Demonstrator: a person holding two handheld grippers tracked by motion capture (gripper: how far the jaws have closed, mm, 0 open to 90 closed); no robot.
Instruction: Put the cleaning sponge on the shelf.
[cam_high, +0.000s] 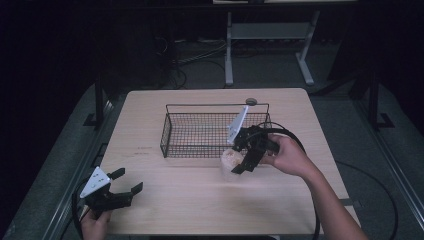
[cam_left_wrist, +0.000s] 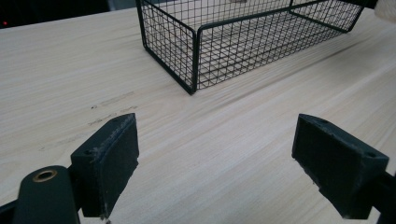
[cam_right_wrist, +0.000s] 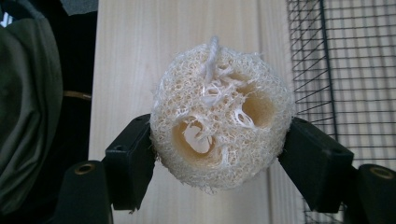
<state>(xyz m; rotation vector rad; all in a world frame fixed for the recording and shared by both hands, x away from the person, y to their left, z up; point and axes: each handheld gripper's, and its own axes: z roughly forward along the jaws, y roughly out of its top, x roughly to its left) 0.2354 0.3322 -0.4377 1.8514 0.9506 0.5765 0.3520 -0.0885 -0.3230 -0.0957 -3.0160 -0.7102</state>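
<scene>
Dark floor and cables ring a pale wooden worktop (cam_high: 200, 200), and just above its front right part sits the thing in hand: a round, cream-coloured slice of fibrous loofah sponge (cam_right_wrist: 219, 116) with a few hollow holes through it and a white string loop at its top edge. It is clamped between the two black jaws of the right gripper (cam_right_wrist: 219, 158), one pad pressing on each side of the slice so that the spongy rim bulges a little over them. In the high view the loofah sponge (cam_high: 231, 161) shows as a pale lump at the tip of the right gripper (cam_high: 240, 162), clear of the wood and just outside the near right corner of the black wire-mesh rectangular basket (cam_high: 212, 131). The person's right hand (cam_high: 287, 156) wraps the gripper's body from the right, with the grey three-cornered plate tilted up over the basket's right end.

That basket stands on the middle of the worktop, and in the right gripper view its mesh runs down the right side, beside the sponge but not touching it.

Well apart, at the near left corner, the left gripper (cam_high: 123, 184) rests low in the person's left hand (cam_high: 95, 222). Its jaws stand wide apart with nothing but bare wood between them, pointing toward the basket's near left corner (cam_left_wrist: 194, 88).
</scene>
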